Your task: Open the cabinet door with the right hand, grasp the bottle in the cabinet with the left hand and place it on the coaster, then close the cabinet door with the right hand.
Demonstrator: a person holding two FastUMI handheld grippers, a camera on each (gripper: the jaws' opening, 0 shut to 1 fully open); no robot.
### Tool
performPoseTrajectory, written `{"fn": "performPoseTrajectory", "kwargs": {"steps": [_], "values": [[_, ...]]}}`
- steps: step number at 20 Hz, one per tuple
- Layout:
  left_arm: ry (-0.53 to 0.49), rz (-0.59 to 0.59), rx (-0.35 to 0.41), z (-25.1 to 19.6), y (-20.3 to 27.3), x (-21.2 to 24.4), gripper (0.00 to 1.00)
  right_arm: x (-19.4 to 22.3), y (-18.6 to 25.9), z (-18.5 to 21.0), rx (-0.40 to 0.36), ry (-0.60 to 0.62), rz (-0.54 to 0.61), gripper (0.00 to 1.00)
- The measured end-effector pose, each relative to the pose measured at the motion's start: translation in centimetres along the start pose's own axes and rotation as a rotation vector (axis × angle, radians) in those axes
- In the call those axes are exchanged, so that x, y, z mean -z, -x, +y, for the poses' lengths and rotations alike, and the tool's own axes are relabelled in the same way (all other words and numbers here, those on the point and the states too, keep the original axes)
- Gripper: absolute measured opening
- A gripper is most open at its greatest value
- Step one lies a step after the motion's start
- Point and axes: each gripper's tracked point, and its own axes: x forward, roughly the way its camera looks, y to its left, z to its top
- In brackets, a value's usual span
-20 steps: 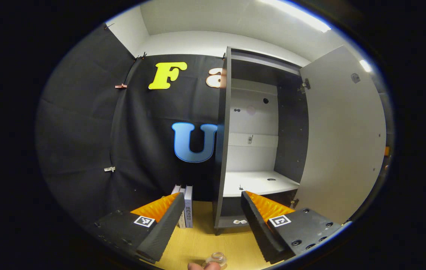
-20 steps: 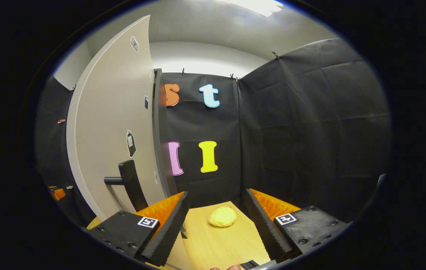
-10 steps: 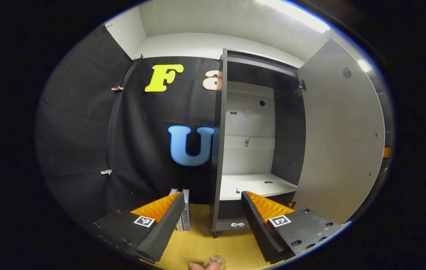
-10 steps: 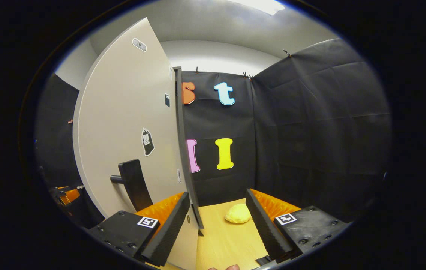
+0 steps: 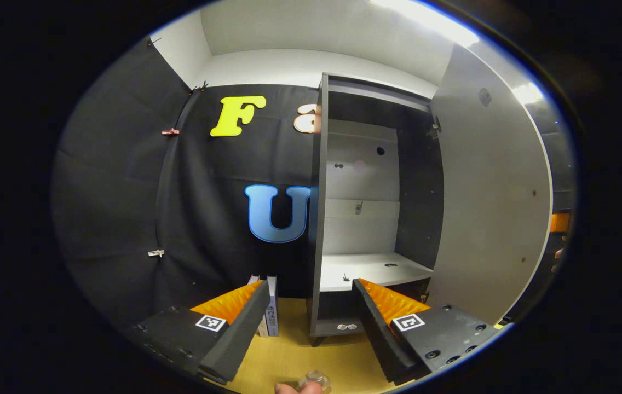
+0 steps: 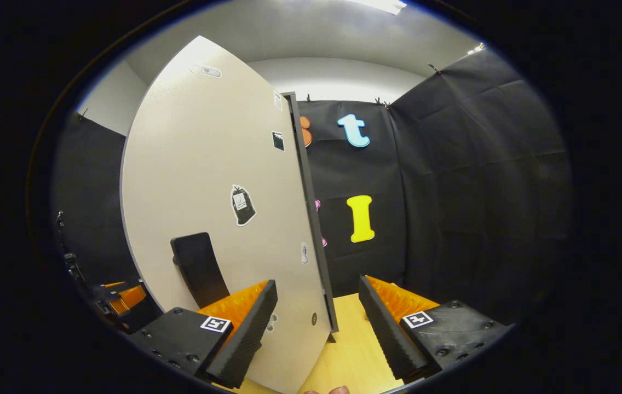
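Last step: door closing w/ right hand, bottle out of cabinet.

Right gripper (image 6: 314,323) is sitting jaws wide, nothing btwn them, facing the door (image 6: 207,180), near its dark handle (image 6: 199,268) but not gripping it. Left gripper (image 5: 305,323) is hanging back, jaws wide & empty, looking into the cabinet (image 5: 363,219), shelf bare. Bottle (image 5: 315,378) is standing on the wood table (image 5: 289,355) at the view's bottom edge; coaster under it – can't tell. Next: likely needing a push on the door face/handle till flush, w/ left gripper staying clear of the swing.
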Motion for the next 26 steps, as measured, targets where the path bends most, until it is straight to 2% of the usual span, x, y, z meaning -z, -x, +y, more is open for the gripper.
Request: {"fn": "performPoseTrajectory", "kwargs": {"steps": [4, 6, 9, 10, 13, 15, 16, 21, 26], "values": [[0.001, -0.004, -0.012, 0.4, 0.3, -0.2, 0.92, 0.7, -1.2, 3.0, -0.055, -0.010, 0.007, 0.97], [-0.001, -0.007, -0.018, 0.6, 0.6, -0.3, 0.95, 1.1, -2.0, 4.6, -0.090, -0.016, 0.009, 0.97], [-0.003, -0.010, -0.026, 0.8, 0.9, -0.5, 0.92, 2.0, -3.4, 7.1, -0.144, -0.030, 0.024, 0.98], [-0.004, -0.012, -0.029, 0.9, 1.0, -0.6, 0.95, 2.2, -3.6, 8.1, -0.168, -0.033, 0.027, 0.98], [-0.003, -0.015, -0.037, 1.2, 1.3, -0.8, 0.94, 3.0, -3.5, 11.3, -0.250, -0.022, 0.046, 0.98], [-0.002, -0.017, -0.041, 1.4, 1.4, -0.7, 0.92, 3.4, -3.2, 12.5, -0.276, 0.004, 0.053, 0.98], [-0.001, -0.018, -0.043, 1.6, 1.5, -0.9, 0.95, 3.5, -3.0, 12.8, -0.278, 0.014, 0.052, 0.98], [0.007, -0.019, -0.047, 1.7, 1.5, -1.3, 0.92, 3.8, -2.8, 12.6, -0.245, 0.066, 0.043, 0.98], [0.006, -0.023, -0.038, 1.3, 1.5, -1.7, 0.94, 3.5, -2.9, 12.3, -0.213, 0.097, 0.032, 0.98]]}}
